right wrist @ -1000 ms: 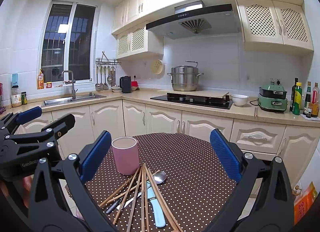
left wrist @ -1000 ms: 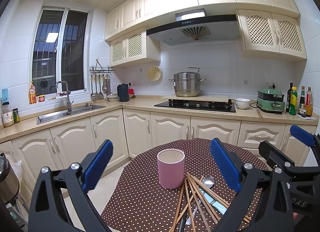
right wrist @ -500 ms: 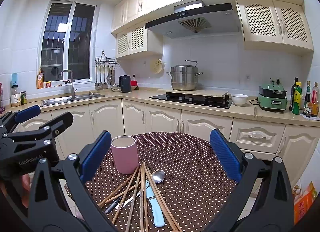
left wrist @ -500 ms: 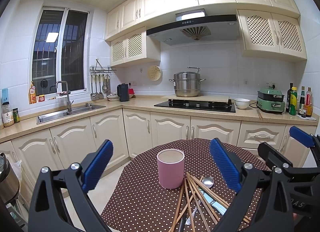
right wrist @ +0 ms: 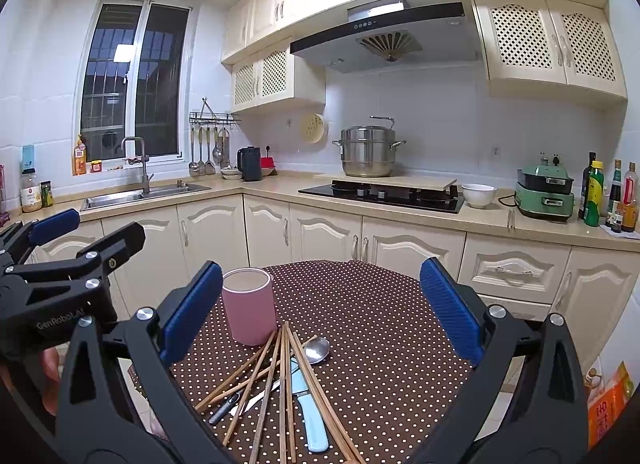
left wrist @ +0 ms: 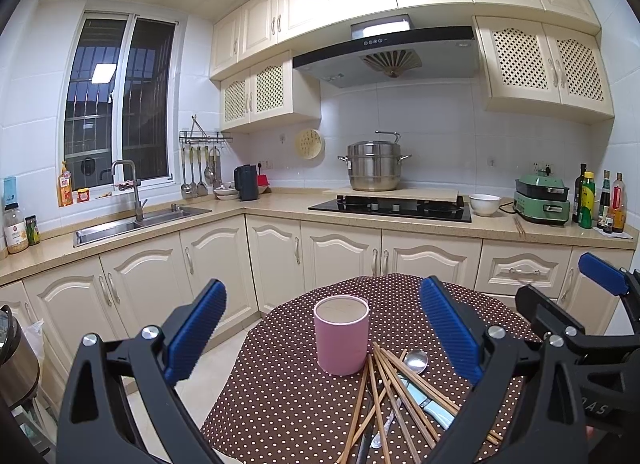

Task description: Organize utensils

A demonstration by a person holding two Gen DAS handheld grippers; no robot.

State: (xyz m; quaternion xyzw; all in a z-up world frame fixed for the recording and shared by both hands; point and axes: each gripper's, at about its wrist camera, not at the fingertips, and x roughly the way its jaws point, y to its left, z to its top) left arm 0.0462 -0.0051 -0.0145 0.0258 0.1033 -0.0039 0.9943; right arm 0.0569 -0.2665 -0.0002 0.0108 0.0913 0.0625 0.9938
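Both grippers (left wrist: 322, 328) (right wrist: 320, 306) agape above chopsticks (right wrist: 282, 380), pink cup (right wrist: 249, 306).

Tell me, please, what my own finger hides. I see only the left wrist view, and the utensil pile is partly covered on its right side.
Observer: In the right wrist view the knife shows whole. Its light blue handle points to the near table edge, and its blade lies under the chopsticks.
Operator: Does anything lie on the cloth to the right of the spoon?
Observer: No. Right of the spoon, the dotted tablecloth is bare.
Operator: How does my left hand-held gripper look from the side?
Observer: The left hand-held gripper is open. It is to the left of the pink cup and does not touch it.
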